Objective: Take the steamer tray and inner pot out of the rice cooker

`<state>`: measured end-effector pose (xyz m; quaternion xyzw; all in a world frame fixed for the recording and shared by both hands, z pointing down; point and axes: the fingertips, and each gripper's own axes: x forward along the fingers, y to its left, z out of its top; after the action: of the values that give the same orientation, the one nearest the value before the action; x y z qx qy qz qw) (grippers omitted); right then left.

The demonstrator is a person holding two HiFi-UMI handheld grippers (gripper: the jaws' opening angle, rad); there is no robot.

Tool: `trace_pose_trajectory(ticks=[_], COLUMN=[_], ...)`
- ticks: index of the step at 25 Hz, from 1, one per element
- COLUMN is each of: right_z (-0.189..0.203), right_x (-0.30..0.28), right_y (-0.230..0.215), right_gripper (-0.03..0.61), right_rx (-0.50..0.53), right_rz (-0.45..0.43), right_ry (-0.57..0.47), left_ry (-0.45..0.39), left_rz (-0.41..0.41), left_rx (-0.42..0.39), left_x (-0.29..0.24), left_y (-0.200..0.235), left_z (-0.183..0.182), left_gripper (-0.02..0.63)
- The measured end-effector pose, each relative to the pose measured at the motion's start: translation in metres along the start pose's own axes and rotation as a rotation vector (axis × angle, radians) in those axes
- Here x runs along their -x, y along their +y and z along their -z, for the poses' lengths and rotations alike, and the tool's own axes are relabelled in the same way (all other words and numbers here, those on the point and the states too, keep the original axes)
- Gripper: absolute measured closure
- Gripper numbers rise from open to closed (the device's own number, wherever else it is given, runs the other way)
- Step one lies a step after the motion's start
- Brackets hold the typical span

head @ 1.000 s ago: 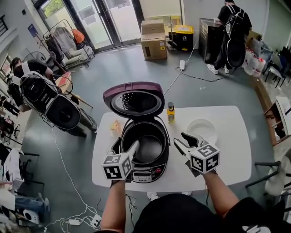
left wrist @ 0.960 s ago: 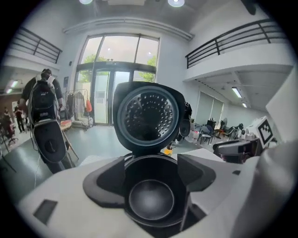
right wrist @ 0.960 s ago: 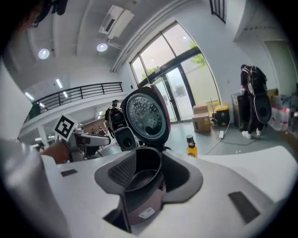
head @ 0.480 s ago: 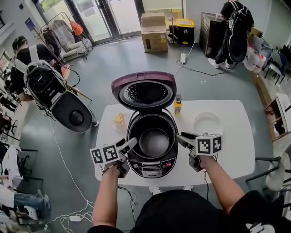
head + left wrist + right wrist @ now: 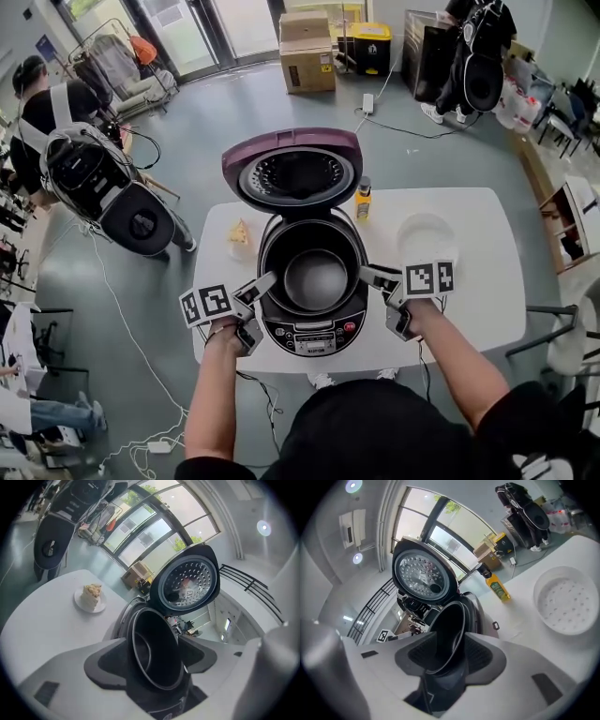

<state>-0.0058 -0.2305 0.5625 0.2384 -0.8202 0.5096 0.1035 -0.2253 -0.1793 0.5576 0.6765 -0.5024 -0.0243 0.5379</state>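
While lid stands open, inner pot inside

it was a large recording lab or workshop hall, not a home: bare grey floor with a trailing cable, cardboard boxes by glass doors, a person's bulky backpack, one lone white counter.

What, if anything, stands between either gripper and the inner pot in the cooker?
Nothing visible does. The lid is swung up and back, the steamer tray lies on the table to the right, and the left gripper and right gripper flank the inner pot with open jaws.
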Motion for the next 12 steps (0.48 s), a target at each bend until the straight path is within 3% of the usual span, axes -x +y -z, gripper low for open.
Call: trace_pose_trajectory(ticks=[8, 12], right_z=[0.002, 0.002], right_x=[-0.013, -0.016], right_y=[-0.001, -0.002], right_gripper=[0.398, 0.394], right_rx=[-0.136, -0.175], right_rz=[-0.041, -0.039], right_ry=[-0.001, -0.001], left_ry=[0.038, 0.06], left_rz=[0.091, 0.09], left_rx=[0.098, 0.107], left_x=[-0.008, -0.011], left_y=[0.001, 0.002], left_z=[0.001, 0.004], left_gripper=[0.3, 0.332])
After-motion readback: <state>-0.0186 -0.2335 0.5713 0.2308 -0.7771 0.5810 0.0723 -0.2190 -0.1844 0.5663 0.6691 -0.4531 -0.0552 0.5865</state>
